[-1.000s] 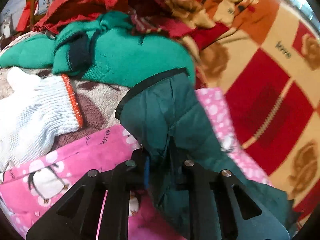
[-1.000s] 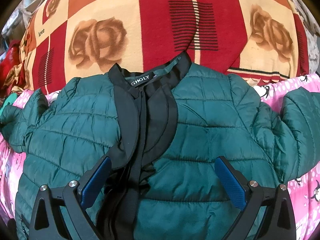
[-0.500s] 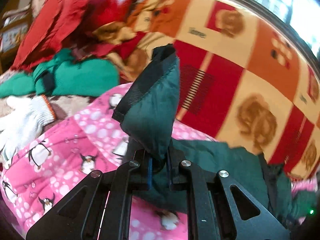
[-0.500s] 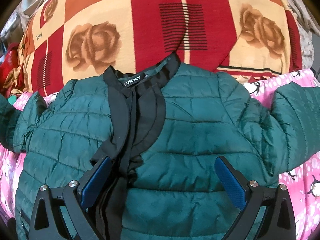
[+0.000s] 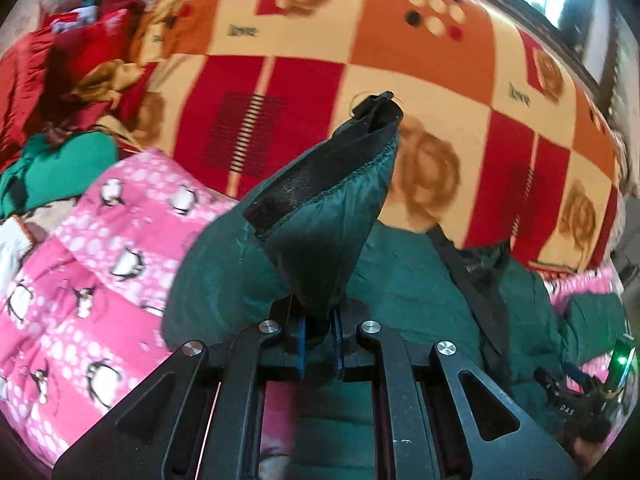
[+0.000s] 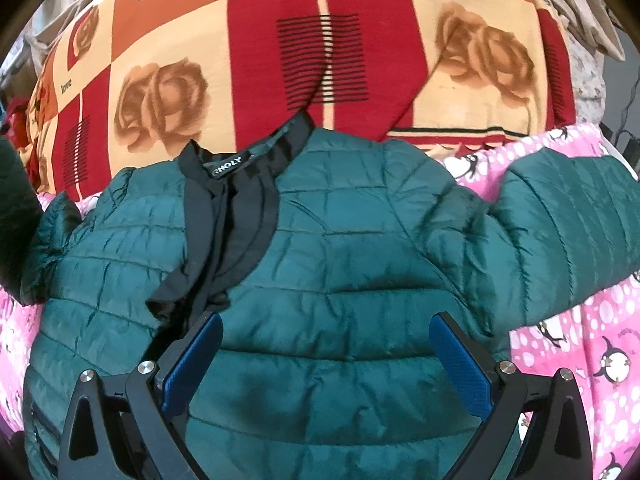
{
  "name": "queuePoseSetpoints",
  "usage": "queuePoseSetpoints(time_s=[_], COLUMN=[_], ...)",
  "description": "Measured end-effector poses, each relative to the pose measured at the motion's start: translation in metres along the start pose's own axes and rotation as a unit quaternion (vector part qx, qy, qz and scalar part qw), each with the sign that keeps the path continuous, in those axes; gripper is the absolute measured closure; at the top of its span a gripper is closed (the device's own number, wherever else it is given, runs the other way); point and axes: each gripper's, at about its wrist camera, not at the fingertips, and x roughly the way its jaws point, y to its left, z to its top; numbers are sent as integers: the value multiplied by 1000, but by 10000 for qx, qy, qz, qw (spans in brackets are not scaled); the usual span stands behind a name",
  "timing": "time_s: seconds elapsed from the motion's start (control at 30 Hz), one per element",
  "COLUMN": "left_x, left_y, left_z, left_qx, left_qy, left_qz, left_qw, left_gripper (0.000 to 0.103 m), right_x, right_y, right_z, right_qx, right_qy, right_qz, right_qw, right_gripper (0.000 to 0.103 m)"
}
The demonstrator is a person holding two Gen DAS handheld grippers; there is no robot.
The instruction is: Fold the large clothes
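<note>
A dark green quilted puffer jacket (image 6: 340, 280) lies front up on a pink penguin-print blanket (image 6: 600, 360), its black collar (image 6: 240, 168) toward the patterned blanket behind. My left gripper (image 5: 319, 340) is shut on the jacket's left sleeve (image 5: 328, 216) near the black cuff (image 5: 320, 168) and holds it lifted over the jacket body (image 5: 400, 292). My right gripper (image 6: 326, 356) is open, its blue pads (image 6: 192, 364) spread just above the jacket's chest, holding nothing. The right sleeve (image 6: 560, 240) lies stretched out to the right.
A red, orange and cream rose-print blanket (image 6: 320, 40) covers the bed behind the jacket. A heap of red and green clothes (image 5: 60, 100) sits at the far left, with a white knitted glove (image 5: 12, 248) at the edge. The right gripper's body (image 5: 580, 404) shows at lower right.
My left gripper has carried the sleeve up and rightward from the clothes heap side, over the jacket body. My right gripper stayed open and moved slightly closer to the chest.
</note>
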Motion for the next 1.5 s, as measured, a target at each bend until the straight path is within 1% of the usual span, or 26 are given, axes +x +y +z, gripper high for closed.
queuePoseSetpoints(time_s=[0.37,0.5,0.63,0.83,1.0,1.17,1.23,1.27,1.3,1.33,1.37,1.4,1.43,1.47,1.5], left_x=[14,20,31,59,80,98,101,102,102,101,101,99,96,87,80], left_y=[-76,-111,-142,-196,-228,-246,-247,-246,-242,-237,-235,-231,-229,-224,-222], left_z=[-14,-17,-23,-46,-71,-95,-101,-101,-100,-99,-98,-95,-92,-88,-85], left_qx=[499,740,869,1201,1368,1543,1548,1496,1375,1266,1186,1048,975,927,948], left_qy=[258,337,462,807,1137,1437,1452,1445,1477,1551,1619,1741,1796,1776,1701], left_qz=[-316,-423,-556,-715,-825,-915,-923,-947,-1078,-1235,-1357,-1581,-1707,-1814,-1820], left_qw=[9979,9958,9936,9869,9806,9732,9728,9735,9735,9719,9702,9663,9639,9628,9638], left_gripper=[95,95,95,95,95,95,95,92,90,82,71,64,52,46,44], right_x=[-2,-4,-8,-10,-9,-4,-3,-4,-6,-7,-10,-13,-15,-17,-18], right_y=[-31,-43,-54,-71,-81,-89,-91,-91,-91,-90,-89,-88,-86,-84,-82], right_z=[-10,-12,-15,-20,-24,-26,-26,-26,-25,-25,-23,-22,-20,-18,-16], right_qx=[218,342,394,496,597,743,775,790,803,809,818,828,837,841,845], right_qy=[39,33,28,73,100,180,193,183,166,147,117,87,57,34,25], right_qz=[-87,-108,-144,-204,-205,-207,-188,-176,-170,-169,-160,-148,-126,-93,-66], right_qw=[9997,9993,9991,9985,9980,9969,9966,9965,9965,9965,9965,9964,9964,9964,9964], right_gripper=[1,1,1,1,1,1,1,1,1,1,1,1,1,1,1])
